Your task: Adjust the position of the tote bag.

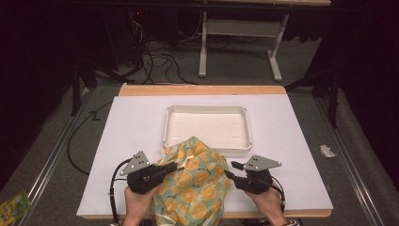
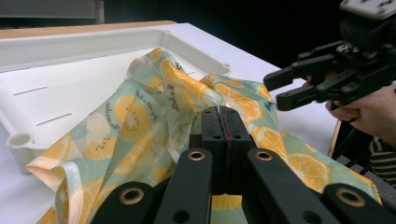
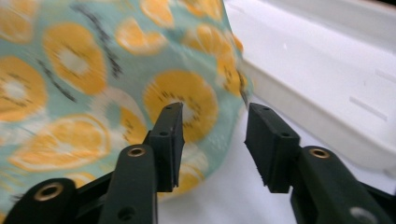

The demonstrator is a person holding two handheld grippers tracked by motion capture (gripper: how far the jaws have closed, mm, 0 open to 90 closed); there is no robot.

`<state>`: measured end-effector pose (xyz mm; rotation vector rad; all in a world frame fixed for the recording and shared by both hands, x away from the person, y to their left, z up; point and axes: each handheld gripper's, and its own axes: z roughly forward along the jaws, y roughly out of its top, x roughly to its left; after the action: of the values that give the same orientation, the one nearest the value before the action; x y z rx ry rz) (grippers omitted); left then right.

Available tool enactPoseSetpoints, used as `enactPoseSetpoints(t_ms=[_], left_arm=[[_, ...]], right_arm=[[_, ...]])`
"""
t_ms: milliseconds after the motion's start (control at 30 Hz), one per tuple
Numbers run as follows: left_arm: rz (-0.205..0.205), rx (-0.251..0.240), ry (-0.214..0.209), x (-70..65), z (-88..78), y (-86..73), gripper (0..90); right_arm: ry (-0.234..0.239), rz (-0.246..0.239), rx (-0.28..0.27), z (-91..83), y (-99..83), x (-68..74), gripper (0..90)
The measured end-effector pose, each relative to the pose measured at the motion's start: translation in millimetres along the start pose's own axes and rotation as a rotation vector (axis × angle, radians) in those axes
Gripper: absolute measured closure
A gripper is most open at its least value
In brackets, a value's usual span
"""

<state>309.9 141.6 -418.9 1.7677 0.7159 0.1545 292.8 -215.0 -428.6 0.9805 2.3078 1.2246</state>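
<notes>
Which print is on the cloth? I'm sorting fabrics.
Orange citrus slices on pale mint-green, with small dark script; the cloth shows best in the left gripper view.

The cloth (image 1: 195, 181) between the two tongs looks like thin woven cotton, matt, mint green with an orange-slice print, soft and creased. Both tongs, left (image 2: 219, 116) and right (image 3: 212, 133), are matt black plastic with small brass-coloured rivets; the right tongs' pads look slightly rough on their inner faces. The plates on top look like dull grey metal. The tray (image 1: 171, 129) just beyond the tongs is smooth off-white plastic with a faint sheen. The tabletop (image 1: 136, 122) under them is a matt white sheet with a bare wood edge.
</notes>
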Motion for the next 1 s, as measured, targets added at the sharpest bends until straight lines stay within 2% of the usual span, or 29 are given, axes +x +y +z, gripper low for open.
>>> enactPoseSetpoints(t_ms=[167,267,400,467,633,800,867,967,1000], left_arm=[[-0.002,0.003,-0.001,0.5,1.3,0.1,90.0],[-0.002,0.004,-0.001,0.9,1.7,0.4,90.0],[-0.005,0.006,0.001,0.9,1.5,0.3,90.0],[-0.007,0.007,0.002,1.3,1.5,0.4,90.0],[-0.008,0.002,0.001,2.2,1.4,0.5,90.0],[-0.009,0.004,0.000,2.8,1.5,-0.5,90.0],[-0.010,0.006,-0.001,3.2,1.5,-0.9,90.0],[-0.010,0.004,-0.002,3.3,1.1,-0.9,90.0],[-0.010,0.000,-0.001,3.1,1.0,-0.9,90.0]], right_arm=[[0.035,-0.039,-0.025,-1.5,14.1,6.8,50.4],[0.075,-0.067,-0.024,7.9,25.6,12.4,44.8],[0.103,-0.079,-0.019,17.4,32.8,17.2,40.0],[0.119,-0.070,-0.010,22.6,35.5,18.6,37.8],[0.134,-0.064,0.013,31.1,36.3,16.9,37.7],[0.136,-0.072,0.038,36.3,33.4,16.6,45.1],[0.141,-0.081,0.034,36.7,32.5,18.2,53.2],[0.136,-0.095,0.028,35.8,32.5,19.6,58.2],[0.142,-0.106,0.029,35.0,32.5,20.0,64.4]])
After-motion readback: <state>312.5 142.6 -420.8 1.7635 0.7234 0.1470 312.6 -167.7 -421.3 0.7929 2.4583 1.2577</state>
